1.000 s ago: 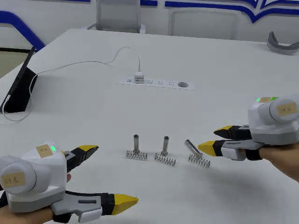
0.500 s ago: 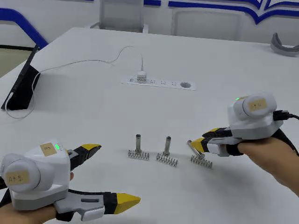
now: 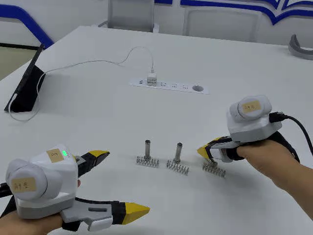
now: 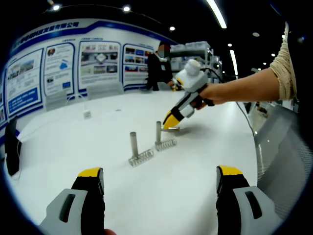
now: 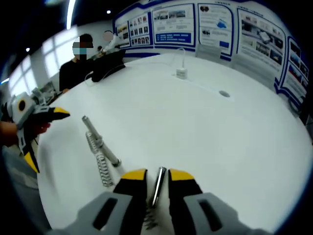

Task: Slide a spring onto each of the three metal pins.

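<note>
Though labels [image 3: 251, 105] blur, right claw [image 5: 157, 174] pinches pin [image 5: 158, 185].

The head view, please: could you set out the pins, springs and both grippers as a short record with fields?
Left pin: upright, bare
Middle pin: upright, bare
Right pin: tilted, bare
Springs: three, lying on the table, one by each pin
Left gripper: open, empty
Right gripper: jaws narrowed around the right pin; contact unclear
</note>
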The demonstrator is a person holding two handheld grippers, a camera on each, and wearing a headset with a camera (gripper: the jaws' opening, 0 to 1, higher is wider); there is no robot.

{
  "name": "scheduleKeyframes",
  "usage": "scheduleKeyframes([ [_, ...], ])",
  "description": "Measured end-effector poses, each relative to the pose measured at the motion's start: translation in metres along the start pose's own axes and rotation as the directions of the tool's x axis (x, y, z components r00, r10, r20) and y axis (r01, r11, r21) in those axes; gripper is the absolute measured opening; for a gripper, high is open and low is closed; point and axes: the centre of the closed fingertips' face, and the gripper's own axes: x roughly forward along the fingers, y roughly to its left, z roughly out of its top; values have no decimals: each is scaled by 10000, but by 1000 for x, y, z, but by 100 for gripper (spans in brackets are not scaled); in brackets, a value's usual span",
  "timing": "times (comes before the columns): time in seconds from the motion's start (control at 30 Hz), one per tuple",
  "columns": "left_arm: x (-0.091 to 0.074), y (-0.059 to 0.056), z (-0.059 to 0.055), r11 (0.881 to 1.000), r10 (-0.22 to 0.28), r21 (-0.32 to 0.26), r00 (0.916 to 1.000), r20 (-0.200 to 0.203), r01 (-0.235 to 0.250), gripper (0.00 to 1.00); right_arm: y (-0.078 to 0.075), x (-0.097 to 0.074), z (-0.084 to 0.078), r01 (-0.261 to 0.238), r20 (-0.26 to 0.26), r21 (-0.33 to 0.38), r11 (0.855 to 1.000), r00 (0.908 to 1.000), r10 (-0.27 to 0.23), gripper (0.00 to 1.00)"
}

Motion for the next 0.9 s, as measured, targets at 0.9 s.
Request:
scheduleKeyframes([
  [0.9,-1,2,-5,9999,36,-99,10000,-50,-36,96,-5,10,-7,165,-1159,-173,9997,9931,-184,10],
])
